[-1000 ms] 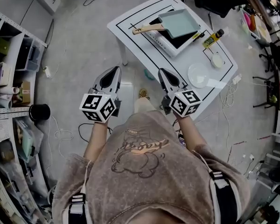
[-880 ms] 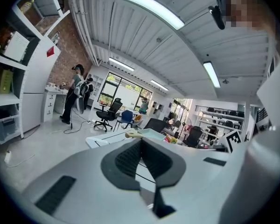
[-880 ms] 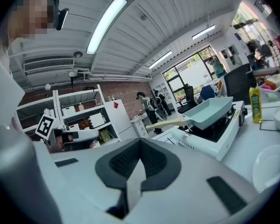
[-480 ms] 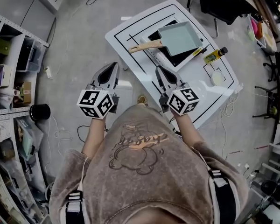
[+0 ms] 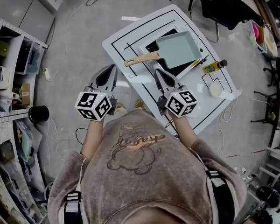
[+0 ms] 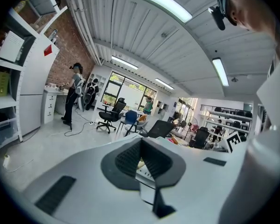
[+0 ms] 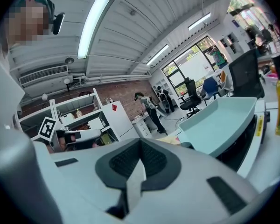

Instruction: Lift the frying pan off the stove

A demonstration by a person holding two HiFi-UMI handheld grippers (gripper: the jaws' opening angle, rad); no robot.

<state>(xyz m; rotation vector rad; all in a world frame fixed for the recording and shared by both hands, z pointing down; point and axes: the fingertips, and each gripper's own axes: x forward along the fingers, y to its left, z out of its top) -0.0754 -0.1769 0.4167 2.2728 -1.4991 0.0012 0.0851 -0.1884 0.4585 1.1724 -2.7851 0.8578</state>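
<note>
A pale green rectangular frying pan (image 5: 179, 48) with a wooden handle (image 5: 142, 58) sits on a black-topped portable stove (image 5: 152, 45) on a low white table (image 5: 123, 37). The handle points toward the table's left near side. My right gripper (image 5: 157, 72) is shut and empty, its tip just short of the stove, below the handle. My left gripper (image 5: 112, 69) is also shut and empty, at the table's near left edge. In the right gripper view the pan (image 7: 219, 125) lies ahead to the right of the shut right gripper (image 7: 141, 148). The left gripper (image 6: 141, 146) in its own view holds nothing.
A yellow-labelled bottle (image 5: 212, 66) and a white dish (image 5: 215, 89) stand on the table right of the stove. Metal shelves (image 5: 11, 55) line the left, with a black cup (image 5: 39, 113) on the floor. A black chair (image 5: 228, 6) stands beyond the table. Cables lie on the floor.
The table and pan have come nearer in the head view as the person stepped forward. Both grippers now reach the table's near edge, still shut.
</note>
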